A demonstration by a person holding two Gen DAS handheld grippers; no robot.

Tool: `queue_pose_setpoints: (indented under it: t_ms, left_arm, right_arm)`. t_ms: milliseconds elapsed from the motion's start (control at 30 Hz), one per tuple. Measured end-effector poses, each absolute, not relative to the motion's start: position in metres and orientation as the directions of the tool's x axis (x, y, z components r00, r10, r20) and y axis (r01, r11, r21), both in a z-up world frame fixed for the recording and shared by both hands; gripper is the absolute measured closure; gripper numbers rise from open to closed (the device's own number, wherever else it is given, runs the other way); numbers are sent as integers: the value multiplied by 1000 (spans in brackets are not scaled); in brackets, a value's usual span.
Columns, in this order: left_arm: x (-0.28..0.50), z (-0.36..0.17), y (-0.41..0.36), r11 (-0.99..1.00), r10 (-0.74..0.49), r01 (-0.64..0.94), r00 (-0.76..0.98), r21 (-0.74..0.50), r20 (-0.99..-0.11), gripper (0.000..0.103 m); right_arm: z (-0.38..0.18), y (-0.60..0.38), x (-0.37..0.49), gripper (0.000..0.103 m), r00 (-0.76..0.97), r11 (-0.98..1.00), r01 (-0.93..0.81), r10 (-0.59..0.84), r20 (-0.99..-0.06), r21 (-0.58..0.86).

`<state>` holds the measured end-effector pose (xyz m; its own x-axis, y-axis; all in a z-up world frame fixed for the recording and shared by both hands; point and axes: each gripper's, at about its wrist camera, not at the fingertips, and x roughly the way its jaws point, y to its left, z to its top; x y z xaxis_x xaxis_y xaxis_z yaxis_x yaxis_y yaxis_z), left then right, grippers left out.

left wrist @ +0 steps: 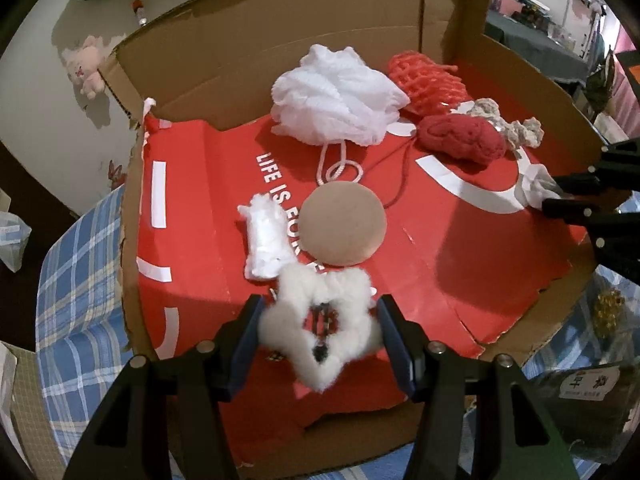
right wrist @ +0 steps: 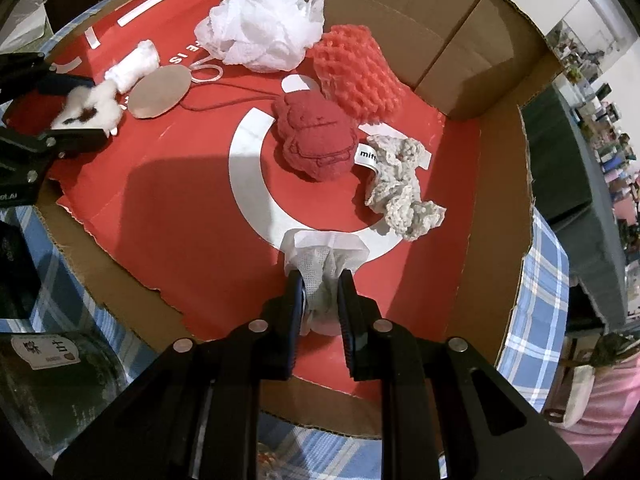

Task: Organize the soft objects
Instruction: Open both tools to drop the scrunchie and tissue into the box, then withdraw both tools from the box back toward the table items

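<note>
A red-lined cardboard box (left wrist: 192, 208) holds soft things. My left gripper (left wrist: 318, 320) is shut on a fluffy white star-shaped ring (left wrist: 292, 332) at the box's near side; it also shows in the right wrist view (right wrist: 96, 104). My right gripper (right wrist: 320, 280) is shut on a white mesh cloth (right wrist: 324, 258), low over the red liner (right wrist: 180, 200); the cloth also shows in the left wrist view (left wrist: 534, 186). A white bath pouf (left wrist: 332, 96), a red net sponge (left wrist: 424, 76), a red knit toy (left wrist: 460, 138), a grey crochet piece (right wrist: 404, 188), a tan round pad (left wrist: 342, 230) and a white fluffy roll (left wrist: 264, 236) lie inside.
The box stands on a blue plaid cloth (left wrist: 76, 280). Its back walls (left wrist: 280, 28) stand up. A dark jar with a label (left wrist: 588, 396) sits beside the box. A pink plush toy (left wrist: 86, 70) lies on the floor beyond.
</note>
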<state>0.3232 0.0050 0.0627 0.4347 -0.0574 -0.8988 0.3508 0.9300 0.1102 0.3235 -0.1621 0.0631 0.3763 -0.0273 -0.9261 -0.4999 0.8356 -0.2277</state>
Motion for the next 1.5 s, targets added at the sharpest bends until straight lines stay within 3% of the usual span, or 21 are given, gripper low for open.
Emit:
queue_pose_setpoints:
  t_ms: [300, 400, 433, 533, 600, 833, 1000, 1100, 1300, 1500]
  left_arm:
    - [326, 60, 3, 930, -54, 349, 436, 114, -898, 42]
    - [329, 62, 4, 933, -68, 347, 429, 95, -901, 42]
    - [329, 62, 5, 934, -78, 348, 427, 85, -901, 39]
    - [329, 68, 8, 937, -106, 344, 430, 54, -897, 32]
    - [326, 74, 9, 940, -114, 339, 450, 51, -886, 24]
    - [303, 111, 18, 953, -168, 303, 518, -4, -839, 19]
    - [264, 149, 26, 961, -206, 272, 622, -38, -755, 9]
    - [233, 172, 29, 963, -225, 267, 692, -46, -687, 3]
    - [167, 197, 27, 957, -276, 278, 773, -86, -572, 0]
    - [109, 192, 23, 949, -313, 283, 797, -137, -516, 0]
  right_arm:
    - [60, -165, 330, 84, 356, 845, -490, -30, -934, -214]
    - [58, -166, 334, 77, 352, 845, -491, -30, -935, -211]
    - [59, -167, 334, 71, 353, 846, -490, -26, -935, -209]
    - [61, -169, 336, 37, 356, 853, -484, -11, -934, -195]
    - [66, -170, 335, 37, 378, 856, -479, 2, -926, -193]
    - [99, -175, 315, 37, 447, 870, -450, 22, -894, -204]
    - [138, -185, 292, 36, 530, 893, -409, 63, -846, -189]
    - [166, -191, 266, 30, 592, 908, -384, 103, -799, -168]
    - [204, -193, 198, 22, 711, 919, -372, 189, -678, -134]
    - [209, -193, 129, 21, 785, 928, -356, 235, -573, -107]
